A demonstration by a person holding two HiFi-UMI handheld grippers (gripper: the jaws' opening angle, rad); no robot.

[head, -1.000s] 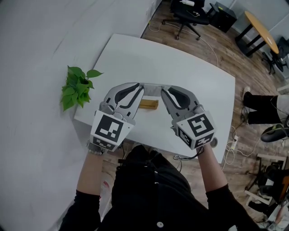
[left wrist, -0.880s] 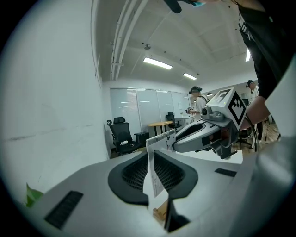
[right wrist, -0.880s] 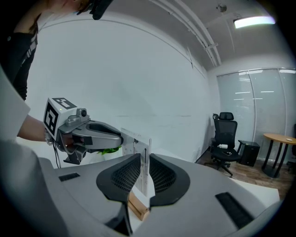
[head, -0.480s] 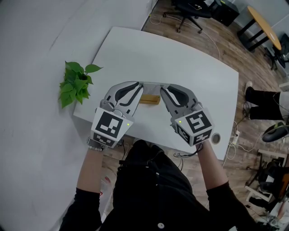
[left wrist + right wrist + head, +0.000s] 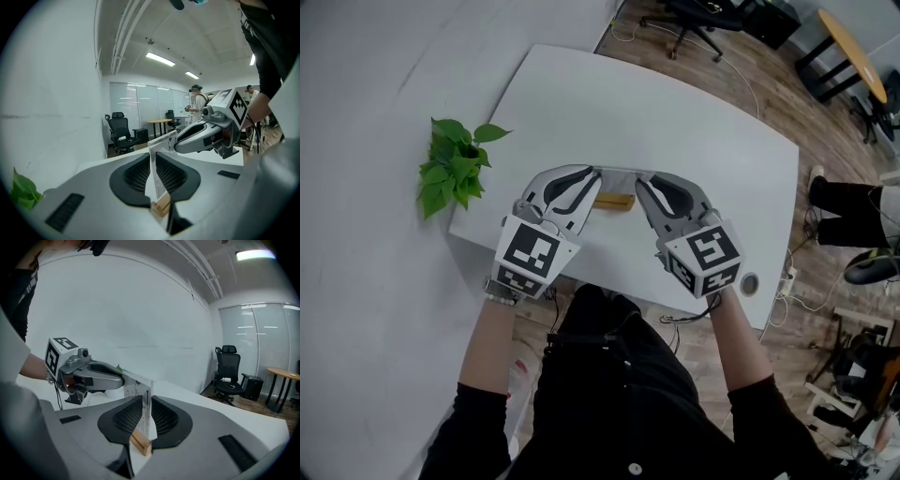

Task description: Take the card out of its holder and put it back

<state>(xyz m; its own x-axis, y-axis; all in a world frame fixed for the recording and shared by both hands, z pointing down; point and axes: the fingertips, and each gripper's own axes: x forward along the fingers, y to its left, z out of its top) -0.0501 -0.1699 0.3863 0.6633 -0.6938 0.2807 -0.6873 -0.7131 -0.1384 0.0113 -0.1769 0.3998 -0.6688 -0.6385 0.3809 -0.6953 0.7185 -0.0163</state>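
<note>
Two grippers share the card point(image 5: 138, 389): the left gripper point(image 5: 592, 175) and right gripper point(image 5: 643, 181) each have fingers clamped on one end, with it upright over the wooden holder point(image 5: 615, 201) at centre frame on the bench point(image 5: 675, 112). Whether its lower edge sits in the slot is unclear. Thin, light and probably slick, it would likely bow under uneven pull, so those end margins seem the best hold.

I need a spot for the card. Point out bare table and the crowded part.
Free: the table beyond the wooden holder, and its right end. Crowded: near middle, where left gripper and right gripper grip the card; plant by the left corner.
</note>
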